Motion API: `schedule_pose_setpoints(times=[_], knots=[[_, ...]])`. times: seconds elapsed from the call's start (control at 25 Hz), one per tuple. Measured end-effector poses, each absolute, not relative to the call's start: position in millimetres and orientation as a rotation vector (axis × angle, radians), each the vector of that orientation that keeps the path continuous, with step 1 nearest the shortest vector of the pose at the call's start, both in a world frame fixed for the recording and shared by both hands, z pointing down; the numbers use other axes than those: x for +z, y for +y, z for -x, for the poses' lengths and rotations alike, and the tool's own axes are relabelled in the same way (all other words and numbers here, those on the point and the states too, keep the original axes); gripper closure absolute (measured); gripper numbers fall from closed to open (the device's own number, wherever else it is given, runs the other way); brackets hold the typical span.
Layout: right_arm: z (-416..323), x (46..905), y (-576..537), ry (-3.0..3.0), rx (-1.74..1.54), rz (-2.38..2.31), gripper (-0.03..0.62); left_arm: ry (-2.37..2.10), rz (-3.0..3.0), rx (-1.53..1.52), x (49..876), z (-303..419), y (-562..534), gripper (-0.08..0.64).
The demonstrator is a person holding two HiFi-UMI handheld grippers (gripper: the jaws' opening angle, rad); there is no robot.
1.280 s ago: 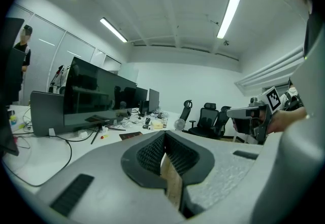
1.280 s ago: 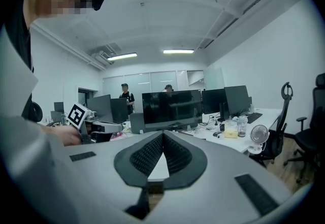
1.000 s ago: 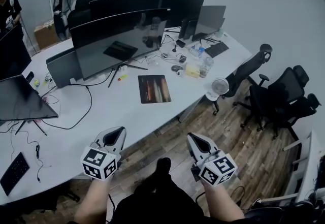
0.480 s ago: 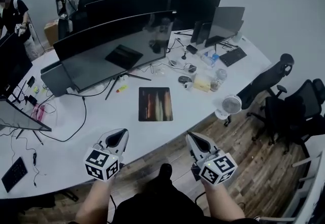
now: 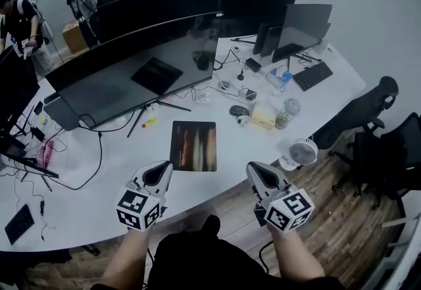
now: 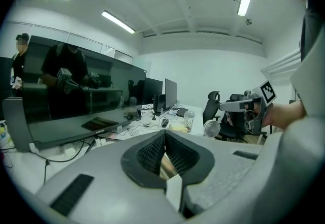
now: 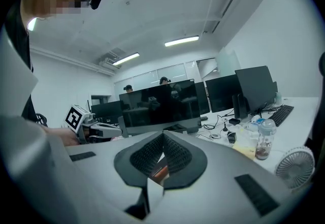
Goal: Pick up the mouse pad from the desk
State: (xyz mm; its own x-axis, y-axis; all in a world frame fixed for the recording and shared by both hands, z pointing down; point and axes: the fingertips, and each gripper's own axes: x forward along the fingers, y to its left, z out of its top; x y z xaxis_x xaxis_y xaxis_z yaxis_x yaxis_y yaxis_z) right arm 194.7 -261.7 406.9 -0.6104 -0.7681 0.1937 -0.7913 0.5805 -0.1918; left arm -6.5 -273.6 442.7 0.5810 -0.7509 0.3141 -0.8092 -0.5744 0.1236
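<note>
While left gripper (image 5: 160, 167) and right gripper (image 5: 255, 168) hang at near edge of white desk (image 5: 118, 170), mouse pad (image 5: 194, 146) lies flat on it, just beyond and between their tips, untouched. Both claws: jaws pressed together, nothing between. Pad dark with orange-red streaks, in front of curved monitor (image 5: 138, 68). Right of pad: computer mouse (image 5: 238, 110), what looks like lidded jar (image 5: 287, 110), small desk fan (image 5: 303, 150) at desk edge

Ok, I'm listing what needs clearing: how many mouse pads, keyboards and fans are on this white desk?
mouse pad: 1
keyboards: 2
fan, at the desk's near edge: 1
Total: 4
</note>
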Motion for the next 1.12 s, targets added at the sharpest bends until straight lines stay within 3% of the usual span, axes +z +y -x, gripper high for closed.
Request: schedule_pose_setpoints(times=[0.68,0.8,1.12], knots=[[-132,423,-280,-2.65,0.429,-1.361,0.588,-1.122,-2.593,0.389,491,34,-296,0.539],[-128,431,-283,-2.635,0.455,-1.364,0.588,-1.08,-2.6,0.446,508,32,-300,0.458],[-126,463,-304,-2.617,0.516,-1.327,0.588,-1.041,-2.583,0.578,562,25,-322,0.328]])
